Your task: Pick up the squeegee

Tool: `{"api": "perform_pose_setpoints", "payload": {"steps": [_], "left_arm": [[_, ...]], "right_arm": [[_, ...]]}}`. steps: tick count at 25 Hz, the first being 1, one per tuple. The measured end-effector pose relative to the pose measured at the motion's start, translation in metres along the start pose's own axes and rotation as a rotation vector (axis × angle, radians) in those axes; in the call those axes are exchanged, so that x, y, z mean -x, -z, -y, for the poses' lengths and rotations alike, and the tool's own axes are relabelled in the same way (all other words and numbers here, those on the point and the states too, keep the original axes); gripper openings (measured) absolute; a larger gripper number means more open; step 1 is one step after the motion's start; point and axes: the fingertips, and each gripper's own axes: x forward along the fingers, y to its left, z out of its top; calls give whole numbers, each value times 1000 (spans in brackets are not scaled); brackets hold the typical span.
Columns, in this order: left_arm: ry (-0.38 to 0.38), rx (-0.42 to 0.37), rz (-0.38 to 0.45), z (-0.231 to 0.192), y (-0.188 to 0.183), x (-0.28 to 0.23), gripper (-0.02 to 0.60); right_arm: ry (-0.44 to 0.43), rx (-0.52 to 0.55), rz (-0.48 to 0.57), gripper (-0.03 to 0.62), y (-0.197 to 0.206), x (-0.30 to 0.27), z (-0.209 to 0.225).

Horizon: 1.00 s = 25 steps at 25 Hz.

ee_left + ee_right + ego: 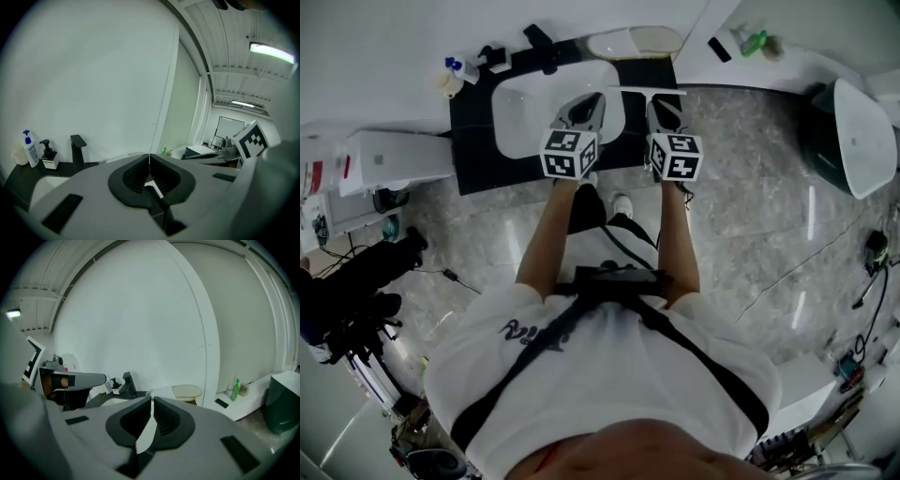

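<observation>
A thin pale bar (647,91), which looks like the squeegee, lies across the back right rim of the white sink (520,108). It does not show in either gripper view. My left gripper (586,105) hangs over the sink's right half with its jaws together and nothing between them (149,159). Just in front of the bar, my right gripper (664,105) is also shut and empty (152,401). Whether it touches the bar I cannot tell. Both grippers point toward the wall behind the sink.
The sink sits in a black counter (473,150) with a black faucet (542,42) at the back. Soap bottles (455,75) stand at the left corner. A beige oval dish (652,39) sits back right, a green bottle (753,41) and a dark bin (848,136) farther right.
</observation>
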Motion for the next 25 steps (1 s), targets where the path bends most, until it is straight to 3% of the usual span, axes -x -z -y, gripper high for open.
{"api": "perform_pose_setpoints", "payload": {"steps": [17,20,23,25], "left_arm": [[107,93,-192,-18,89,-52,9],[116,105,-218,-24,99,-60,9],[124,116,-241,-26,108,-66,9],[125,124,-255,-27,114,-69,11]], "right_arm": [[164,-63,-319,12,112,-62,34],[191,-69,-357,95,125,-71,41],[227,-74,-394,101,139,-76,51],[269,-90,-418,206,149,-78,60]]}}
